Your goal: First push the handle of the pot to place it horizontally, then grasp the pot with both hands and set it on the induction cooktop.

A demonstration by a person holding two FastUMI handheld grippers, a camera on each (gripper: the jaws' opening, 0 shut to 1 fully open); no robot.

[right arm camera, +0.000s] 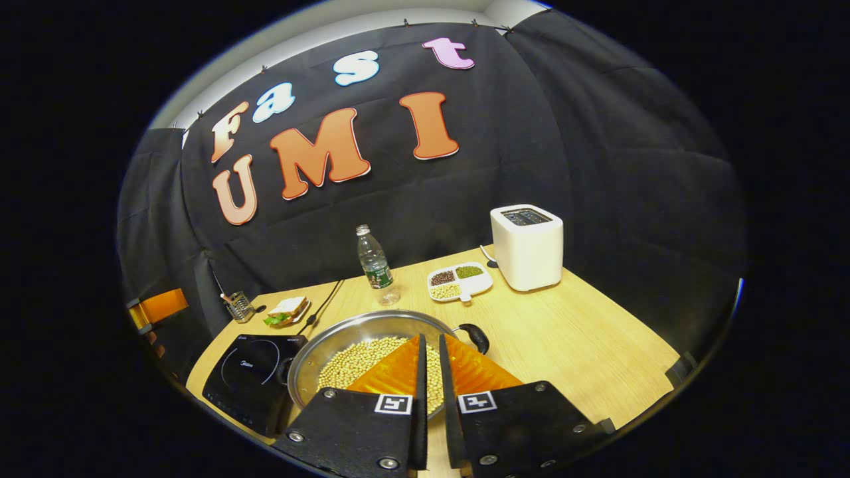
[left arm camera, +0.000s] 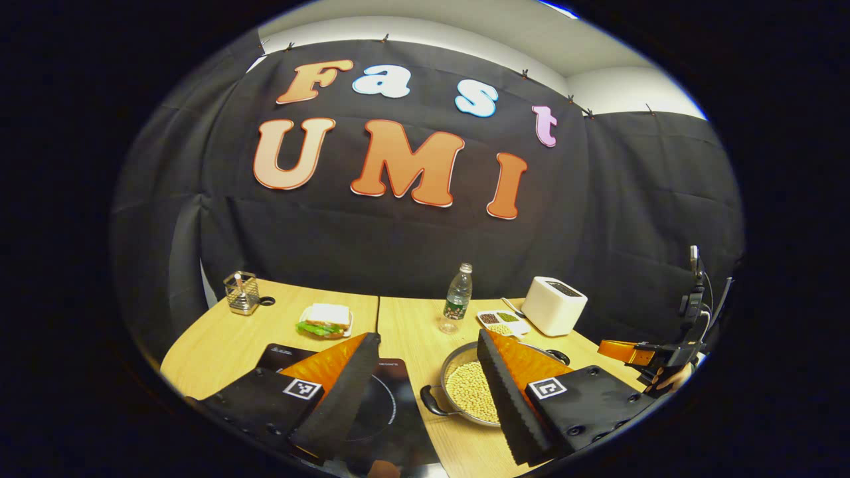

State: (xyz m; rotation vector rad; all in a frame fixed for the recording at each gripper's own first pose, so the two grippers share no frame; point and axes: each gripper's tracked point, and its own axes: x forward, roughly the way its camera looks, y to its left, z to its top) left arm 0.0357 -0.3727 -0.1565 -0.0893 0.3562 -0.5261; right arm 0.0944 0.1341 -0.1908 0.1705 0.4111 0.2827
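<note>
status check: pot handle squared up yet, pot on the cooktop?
Done: hard to call; the pot shows a handle on its far right, another facing the induction cooktop.
In hand: nothing gripped. The left tool hangs open between cooktop and pot; the right tool, fingers nearly together, sits over the near rim.
Left: the two-handed grasp and the lift; the pot rests on the table beside the cooktop.

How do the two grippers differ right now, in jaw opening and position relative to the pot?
The left gripper has its jaws spread wide; the right gripper has its jaws nearly closed, with just a narrow gap. The left gripper straddles the cooktop and the pot, while the right gripper points over the pot's near rim, at the beans. Both hold nothing and both hover at the pot.
</note>
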